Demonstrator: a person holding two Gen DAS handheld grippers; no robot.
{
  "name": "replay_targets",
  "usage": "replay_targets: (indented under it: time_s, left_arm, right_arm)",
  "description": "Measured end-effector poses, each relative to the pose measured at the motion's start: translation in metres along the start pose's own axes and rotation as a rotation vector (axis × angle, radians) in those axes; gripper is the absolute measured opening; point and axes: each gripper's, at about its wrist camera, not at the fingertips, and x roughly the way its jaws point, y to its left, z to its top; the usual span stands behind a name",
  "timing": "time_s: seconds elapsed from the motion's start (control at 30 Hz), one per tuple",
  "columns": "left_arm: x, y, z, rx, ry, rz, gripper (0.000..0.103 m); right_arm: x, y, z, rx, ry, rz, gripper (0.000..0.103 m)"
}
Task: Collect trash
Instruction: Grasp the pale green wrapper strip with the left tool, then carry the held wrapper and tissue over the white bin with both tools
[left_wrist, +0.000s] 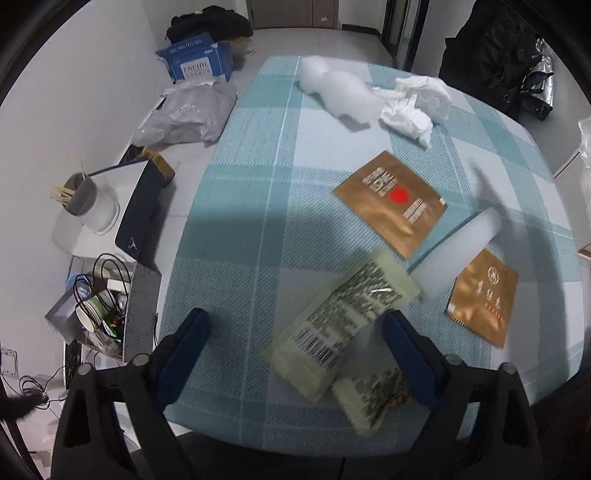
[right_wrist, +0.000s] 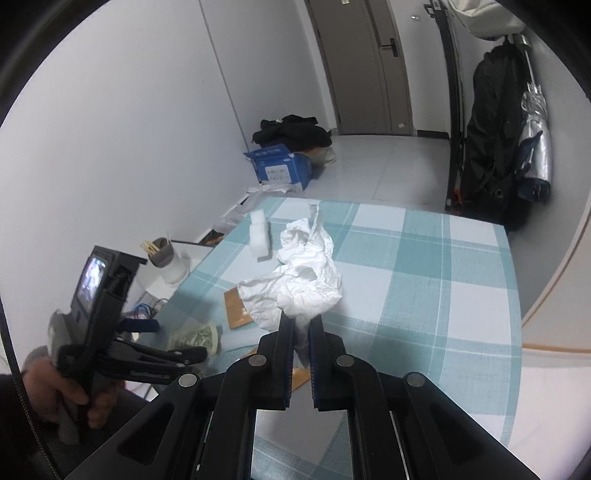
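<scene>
1. left gripper jaws wide, pale green wrapper lying between them on the checked tablecloth, not pinched (blurred).
2. gold sachet shows whole only in left wrist view.
3. right gripper clamped on crumpled tissue, lifted off the cloth.

White walls; pale tiled floor; grey-brown door.
</scene>
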Motion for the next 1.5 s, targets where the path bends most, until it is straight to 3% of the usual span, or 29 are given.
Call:
replay_targets:
  time_s: [0.17, 0.27, 0.33, 1.07, 1.37, 1.5]
  left_arm:
    - [-0.004, -0.008, 0.003, 0.020, -0.033, -0.012, 0.060]
    - [-0.006, -0.013, 0.005, 0.043, -0.046, -0.026, 0.031]
    - [-0.005, -0.014, 0.006, 0.058, -0.046, -0.033, 0.026]
    - [-0.005, 0.004, 0.014, -0.087, -0.045, -0.131, 0.005]
    - [-0.005, 0.018, 0.014, -0.162, -0.033, -0.198, 0.004]
    - [-0.018, 0.019, 0.014, -0.175, -0.079, -0.223, 0.004]
  right_arm:
    - [-0.005, -0.008, 0.000, 0.028, -0.011, 0.013, 0.007]
    - [-0.008, -0.010, 0.001, 0.035, -0.020, 0.019, 0.007]
    - [-0.010, -0.011, 0.001, 0.041, -0.027, 0.023, 0.007]
    - [-0.005, -0.014, -0.004, 0.101, 0.002, 0.023, 0.007]
    - [-0.009, 0.002, -0.005, 0.067, 0.000, 0.033, 0.007]
    - [-0.013, 0.010, -0.003, 0.043, -0.005, 0.036, 0.006]
